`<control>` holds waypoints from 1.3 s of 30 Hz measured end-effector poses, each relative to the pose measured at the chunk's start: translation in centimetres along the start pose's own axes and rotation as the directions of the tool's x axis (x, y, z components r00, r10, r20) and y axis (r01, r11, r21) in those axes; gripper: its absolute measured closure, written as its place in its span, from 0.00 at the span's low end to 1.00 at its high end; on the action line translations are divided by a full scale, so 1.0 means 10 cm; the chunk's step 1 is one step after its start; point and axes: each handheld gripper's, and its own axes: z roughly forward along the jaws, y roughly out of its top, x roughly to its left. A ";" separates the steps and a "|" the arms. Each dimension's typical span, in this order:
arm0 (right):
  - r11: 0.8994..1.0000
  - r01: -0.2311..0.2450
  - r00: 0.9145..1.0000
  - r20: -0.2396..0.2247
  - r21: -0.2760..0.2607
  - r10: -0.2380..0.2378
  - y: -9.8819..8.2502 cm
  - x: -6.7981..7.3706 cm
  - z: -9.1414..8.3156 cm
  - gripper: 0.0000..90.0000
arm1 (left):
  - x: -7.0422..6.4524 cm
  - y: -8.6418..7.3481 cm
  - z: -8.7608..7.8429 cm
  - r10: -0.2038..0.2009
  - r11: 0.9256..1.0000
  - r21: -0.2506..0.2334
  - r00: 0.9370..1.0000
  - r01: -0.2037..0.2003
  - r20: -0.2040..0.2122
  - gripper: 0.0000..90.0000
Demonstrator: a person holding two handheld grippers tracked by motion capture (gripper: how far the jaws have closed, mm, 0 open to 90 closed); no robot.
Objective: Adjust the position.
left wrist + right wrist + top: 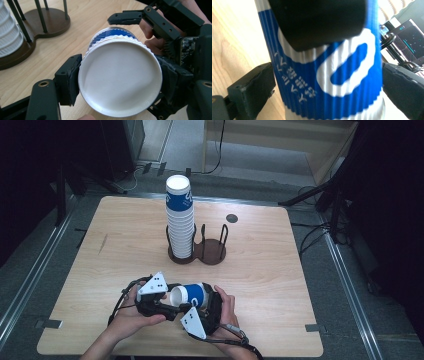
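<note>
Cup in play near the front edge of the wooden table (pixel 260 270): a blue-and-white ribbed paper cup (pixel 189 296) lies on its side between both tools. Left gripper (pixel 117 82) is clamped on it near the rim, pads pinching the wall on both sides, the open white mouth facing that camera. Right gripper (pixel 327 92) straddles the blue band, jaws spread wide on either side of the cup, a sliver of gap showing at each pad. Further back, a tall stack of matching cups (pixel 180 217) stands in one ring of a dark brown two-ring cup holder (pixel 212 251).
</note>
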 end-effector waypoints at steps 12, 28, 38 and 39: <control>0.999 -0.025 1.000 -0.004 -0.039 0.025 0.07 -0.09 -0.07 0.01 | 0.10 0.00 -0.09 -0.050 0.998 -0.048 0.997 0.047 -0.055 0.31; 0.991 -0.122 0.992 0.034 -0.049 0.124 0.09 -0.25 -0.10 0.01 | 0.22 -0.03 -0.21 -0.087 0.988 -0.138 0.987 0.068 -0.136 0.31; 0.983 -0.181 0.982 0.058 -0.021 0.182 0.06 -0.32 -0.08 0.01 | 0.25 -0.05 -0.23 -0.072 0.980 -0.196 0.986 0.042 -0.148 0.31; 0.983 -0.183 0.981 0.062 -0.019 0.184 0.06 -0.33 -0.07 0.01 | 0.26 -0.05 -0.23 -0.072 0.978 -0.205 0.985 0.039 -0.155 0.31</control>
